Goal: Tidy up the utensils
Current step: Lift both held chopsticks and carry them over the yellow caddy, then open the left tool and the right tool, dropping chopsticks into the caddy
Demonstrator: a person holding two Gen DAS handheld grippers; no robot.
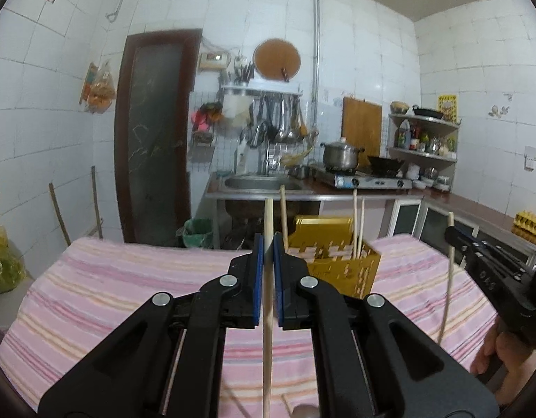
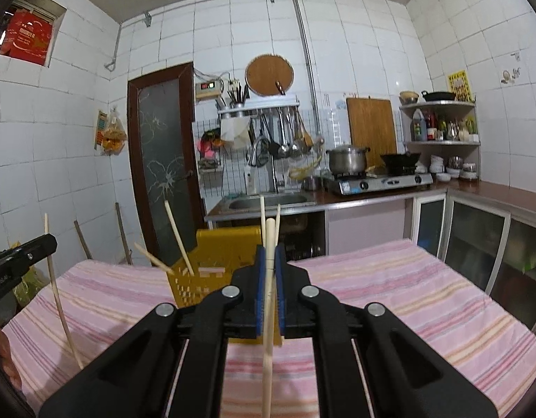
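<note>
A yellow slotted utensil holder (image 1: 337, 261) stands on the table with the pink striped cloth (image 1: 128, 278); several wooden chopsticks stand in it. My left gripper (image 1: 268, 240) is shut on one wooden chopstick (image 1: 268, 313), held upright just left of the holder. My right gripper (image 2: 270, 254) is shut on another wooden chopstick (image 2: 268, 348), upright, close in front of the holder (image 2: 212, 261). The right gripper also shows at the right edge of the left wrist view (image 1: 483, 257), the left one at the left edge of the right wrist view (image 2: 20, 257).
Behind the table are a sink (image 2: 268, 203), a gas stove with a pot (image 2: 348, 160) and a wok, corner shelves (image 2: 442, 122) and a dark door (image 2: 163, 160). A green bin (image 1: 198, 231) stands under the counter.
</note>
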